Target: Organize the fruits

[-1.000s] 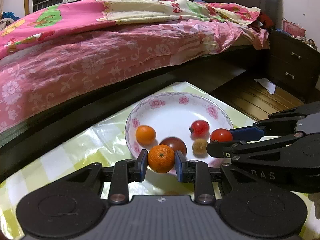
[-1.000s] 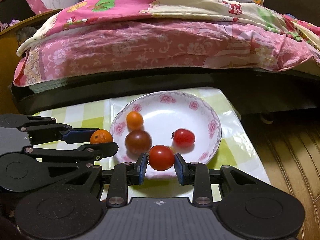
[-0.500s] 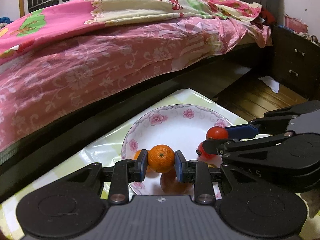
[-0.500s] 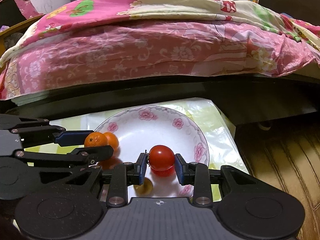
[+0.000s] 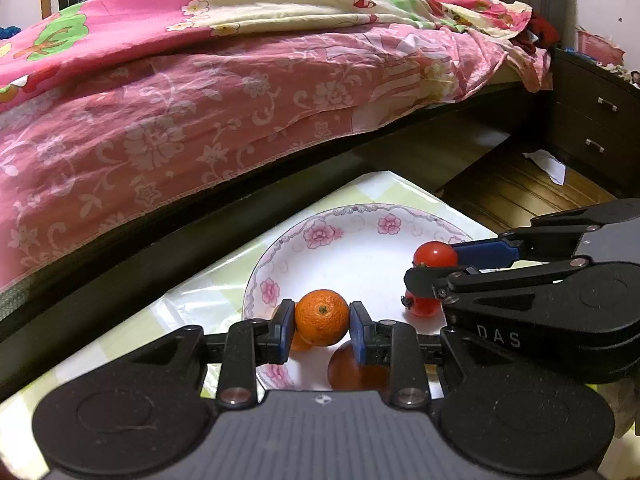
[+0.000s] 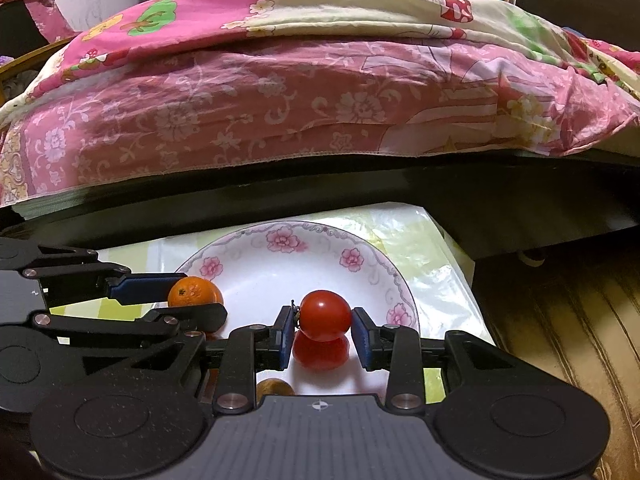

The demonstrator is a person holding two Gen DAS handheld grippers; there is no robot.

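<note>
My left gripper (image 5: 322, 318) is shut on a small orange (image 5: 322, 317) and holds it just above the near left part of a white floral plate (image 5: 352, 256). My right gripper (image 6: 322, 318) is shut on a red tomato (image 6: 325, 315) and holds it over the plate (image 6: 288, 264). In the left wrist view the right gripper (image 5: 436, 260) and its tomato (image 5: 435, 254) show at the right. In the right wrist view the left gripper (image 6: 184, 294) and its orange (image 6: 193, 291) show at the left. More fruit lies on the plate: another red tomato (image 6: 320, 354), a second orange (image 5: 298, 342), a dark tomato (image 5: 344, 368) and a small brownish fruit (image 6: 274, 388), partly hidden.
The plate stands on a small table with a yellow-green checked cloth (image 5: 192, 292) under clear plastic. A bed with a pink floral cover (image 5: 200, 112) and dark frame runs close behind. A dark nightstand (image 5: 592, 132) and wooden floor (image 5: 516, 192) lie to the right.
Both grippers have moved forward over the plate with their fruit still held. The plate's loose fruit has slid under and behind the fingers.
</note>
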